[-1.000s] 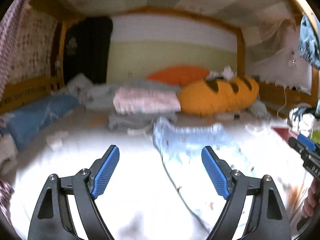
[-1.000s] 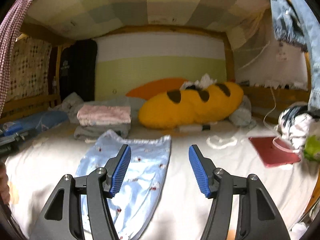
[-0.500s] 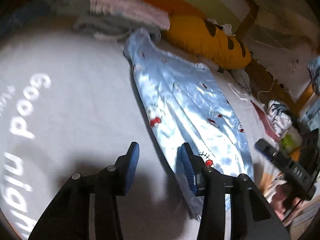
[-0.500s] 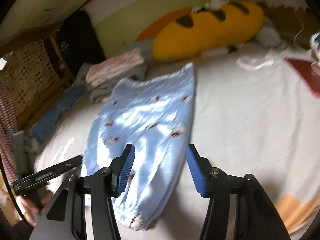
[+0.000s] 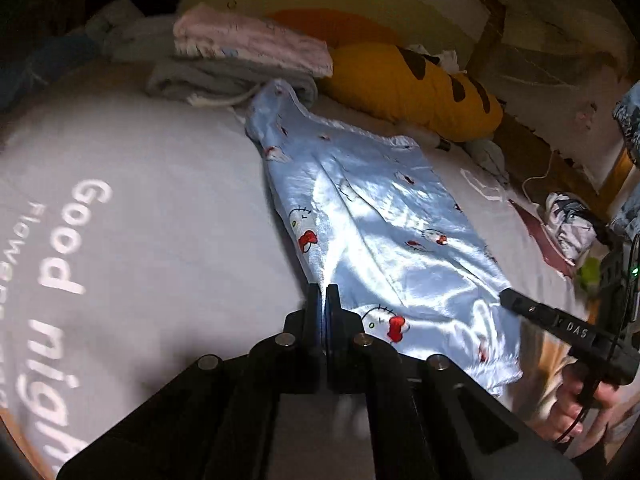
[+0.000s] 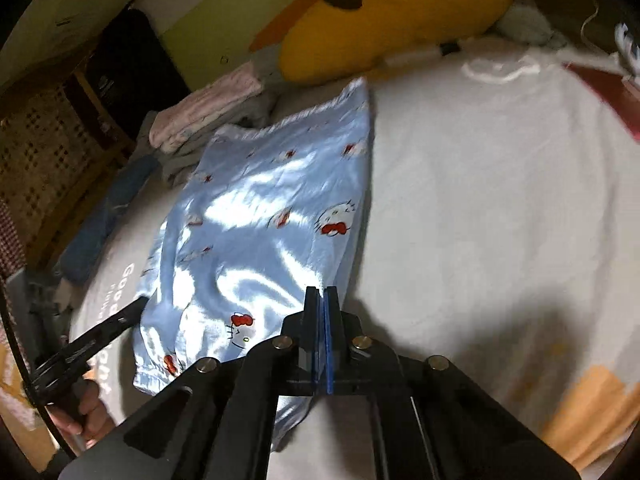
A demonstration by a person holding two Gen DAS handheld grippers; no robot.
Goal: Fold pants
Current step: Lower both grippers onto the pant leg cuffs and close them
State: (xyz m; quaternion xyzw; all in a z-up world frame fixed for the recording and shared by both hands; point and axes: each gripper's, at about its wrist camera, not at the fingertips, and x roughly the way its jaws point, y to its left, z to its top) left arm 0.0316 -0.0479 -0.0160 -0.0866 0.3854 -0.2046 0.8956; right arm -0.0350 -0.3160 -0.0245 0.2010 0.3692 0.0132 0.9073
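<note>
On the bed [image 5: 152, 208], our glossy, light-blue pants [image 5: 384, 216] lie flat, waistband toward the yellow pillow [image 5: 404, 84]. Our left claw [image 5: 322, 298] has just been closing and now pinches the pants' left edge; our right claw [image 6: 321, 300] has likewise just been closing and now pinches the opposite edge. Bare white sheet opens wide on both outer sides. Beyond the waistband, folded pink and grey clothes [image 5: 248, 52] crowd close. The satin shines, creased softly, printed with small cartoon cats with red bows.

Dim wooden-framed bed [image 5: 520, 136], pale green wall [image 6: 224, 12]
</note>
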